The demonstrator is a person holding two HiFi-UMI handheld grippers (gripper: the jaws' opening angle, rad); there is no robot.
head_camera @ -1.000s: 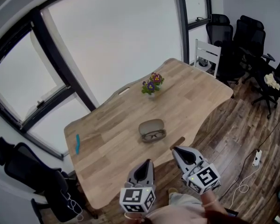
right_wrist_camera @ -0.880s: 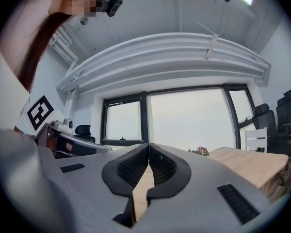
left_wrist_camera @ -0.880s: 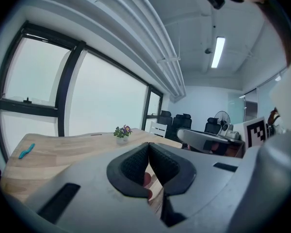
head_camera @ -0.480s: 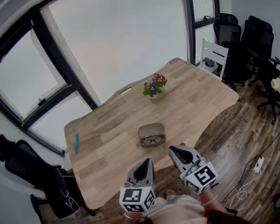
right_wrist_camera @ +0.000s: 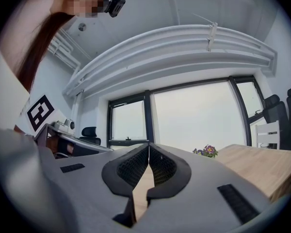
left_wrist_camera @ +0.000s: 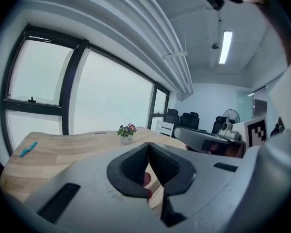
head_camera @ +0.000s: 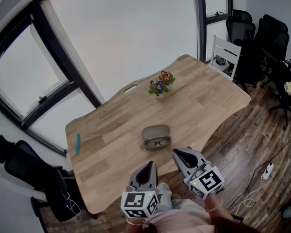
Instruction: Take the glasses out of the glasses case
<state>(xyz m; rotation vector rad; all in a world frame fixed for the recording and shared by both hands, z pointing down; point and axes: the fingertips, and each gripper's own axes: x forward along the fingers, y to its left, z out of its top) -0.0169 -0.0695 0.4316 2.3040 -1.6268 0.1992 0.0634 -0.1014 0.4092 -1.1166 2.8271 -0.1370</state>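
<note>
- Far left of the wooden table [head_camera: 111,154]: a small blue item [head_camera: 78,143], well apart from everything else; too small to identify.
- Low at the near edge, short of the work: left gripper [head_camera: 149,165], pads pressed together with nothing between them (same in its own view [left_wrist_camera: 148,144]). Hovers off the table, touching nothing.
- Centre of table, between and beyond both grippers: glasses case [head_camera: 156,131], lid up and open. Looks hinged along the far side, mouth turned toward the person.
- At the case's near side: glasses [head_camera: 158,142], dark-framed, seemingly lying in the open base; cannot tell for sure whether inside or just at its lip.
- Long axis of case and glasses alike: across the view, left to right, roughly parallel to the near table edge. Lenses face up.
- Further back, near the window edge: small pot of flowers [head_camera: 160,85], clear of the case.
- Right of the case, also near the table edge: right gripper [head_camera: 177,153], closed on nothing, tips meeting [right_wrist_camera: 149,145].
- Progress, judged: opening done; reach, grip and lift-out all left to do. Nothing grasped yet.
</note>
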